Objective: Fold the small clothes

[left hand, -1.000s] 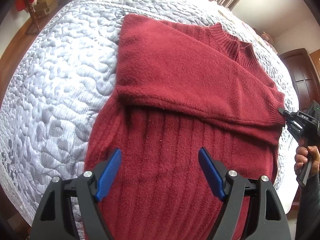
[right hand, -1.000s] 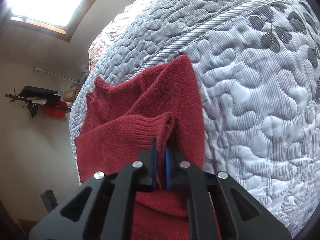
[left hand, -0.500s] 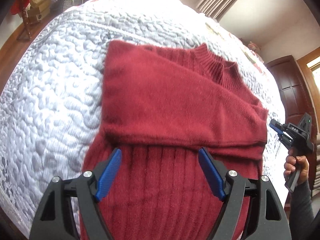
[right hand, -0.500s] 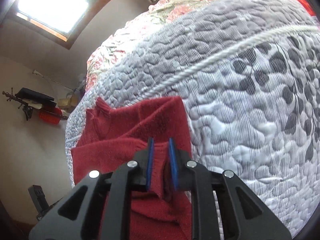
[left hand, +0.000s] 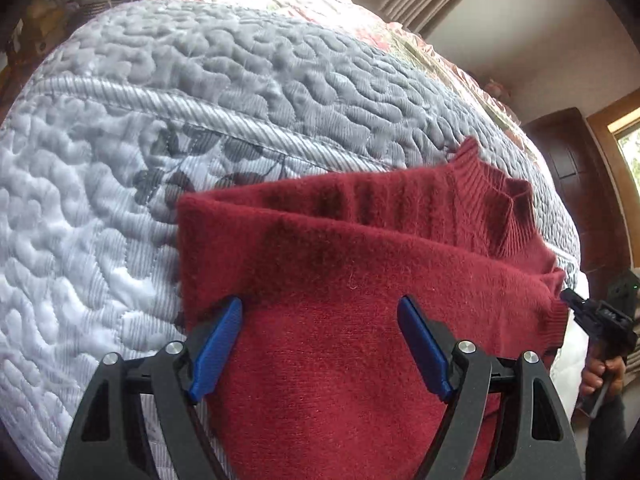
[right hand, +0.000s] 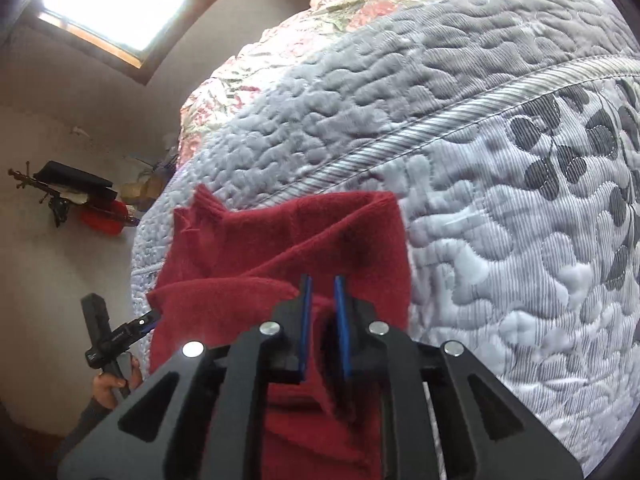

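Close to the lens, the left gripper (left hand: 320, 344) is standing wide apart over a red sweater (left hand: 360, 280), its blue pads (left hand: 216, 344) released and clasping nothing, the knit passing beneath and between them. Slightly further on, the garment is lying on a grey-white quilted bedspread (left hand: 120, 160), a fuzzy sleeve (left hand: 400, 264) folded across the ribbed body, with the ribbed collar (left hand: 500, 208) rising at the far side. At the sleeve's cuff end, the right gripper (left hand: 570, 298) is appearing in the left wrist view with its tip at the fabric's edge, a hand (left hand: 600, 372) wrapped round its handle. Seen from its own camera, the right gripper (right hand: 322, 312) is showing its blue pads (right hand: 306, 320) narrowly parted with red knit bunched between them; whether they are pinching the cloth cannot be told from either view. In that same view the sweater (right hand: 280, 264) is running away from the lens toward its collar (right hand: 196, 208), while the left gripper (right hand: 148, 318) and the hand (right hand: 112, 384) holding it are sitting beside the sweater's far edge. Beyond the garment, open quilt is spreading on all sides, a corded seam (left hand: 180, 112) crossing it and a dark leaf print (right hand: 580, 148) lying alongside. Farther off, a red floral cover (right hand: 360, 12) is lying at the head of the bed, and a bright window (right hand: 112, 0) is glowing on the wall behind.
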Demonstrator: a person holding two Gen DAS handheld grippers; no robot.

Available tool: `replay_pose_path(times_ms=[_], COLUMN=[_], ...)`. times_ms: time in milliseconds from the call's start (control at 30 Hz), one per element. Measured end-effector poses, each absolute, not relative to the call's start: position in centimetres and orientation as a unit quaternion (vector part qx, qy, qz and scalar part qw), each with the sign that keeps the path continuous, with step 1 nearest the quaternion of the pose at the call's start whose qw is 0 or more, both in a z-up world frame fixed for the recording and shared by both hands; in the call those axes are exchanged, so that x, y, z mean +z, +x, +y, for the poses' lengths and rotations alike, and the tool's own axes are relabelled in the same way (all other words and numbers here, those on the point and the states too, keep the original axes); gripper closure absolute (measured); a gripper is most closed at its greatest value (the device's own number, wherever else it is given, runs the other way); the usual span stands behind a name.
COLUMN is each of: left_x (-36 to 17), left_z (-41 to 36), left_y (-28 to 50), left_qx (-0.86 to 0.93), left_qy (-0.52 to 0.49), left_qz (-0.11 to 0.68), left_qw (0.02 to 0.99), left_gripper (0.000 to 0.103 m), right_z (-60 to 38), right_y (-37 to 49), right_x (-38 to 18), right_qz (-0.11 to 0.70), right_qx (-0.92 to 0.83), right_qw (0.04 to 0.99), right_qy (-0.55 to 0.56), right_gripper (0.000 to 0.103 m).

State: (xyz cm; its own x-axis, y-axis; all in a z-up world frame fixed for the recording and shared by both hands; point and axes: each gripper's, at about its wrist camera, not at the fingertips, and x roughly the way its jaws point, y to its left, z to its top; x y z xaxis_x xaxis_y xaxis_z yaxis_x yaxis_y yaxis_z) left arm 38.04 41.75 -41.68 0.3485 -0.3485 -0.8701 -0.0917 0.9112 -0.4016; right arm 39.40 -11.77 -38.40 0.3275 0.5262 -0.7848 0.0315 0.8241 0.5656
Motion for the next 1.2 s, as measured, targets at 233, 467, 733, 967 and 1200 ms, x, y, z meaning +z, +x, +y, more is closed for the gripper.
replay_pose_path(times_ms=[233,467,733,967,1200], left_x=[-38.1,-41.9,-41.6,-39.6,-35.9], left_z=[41.4,42.9,41.2,40.8,43.4], left_y=[33.1,32.0,31.9,31.3,21.1], left_qx=[-0.156,-0.139,-0.147,-0.137,-0.099], left_qy=[-0.262,-0.308,-0.257,-0.249,-0.314], left_qz=[0.529,0.553,0.550,0.564,0.571], left_qw=[0.792,0.761,0.781,0.775,0.752], left_gripper=[0.023,0.045,0.033,0.025,0.013], right_z=[-10.5,-14.0,-11.4,-15.5,-16.9], right_y=[37.0,36.6,37.4,35.8,23.0], right_x=[-41.5,-39.3,-39.9,-39.5,-36.2], right_qz=[0.597,0.563,0.580,0.554,0.603], right_qx=[0.176,0.128,0.200,0.122,0.119], right_qw=[0.741,0.771,0.745,0.761,0.721], right_qy=[0.252,0.269,0.261,0.314,0.319], right_gripper=[0.099,0.079,0.081,0.086,0.048])
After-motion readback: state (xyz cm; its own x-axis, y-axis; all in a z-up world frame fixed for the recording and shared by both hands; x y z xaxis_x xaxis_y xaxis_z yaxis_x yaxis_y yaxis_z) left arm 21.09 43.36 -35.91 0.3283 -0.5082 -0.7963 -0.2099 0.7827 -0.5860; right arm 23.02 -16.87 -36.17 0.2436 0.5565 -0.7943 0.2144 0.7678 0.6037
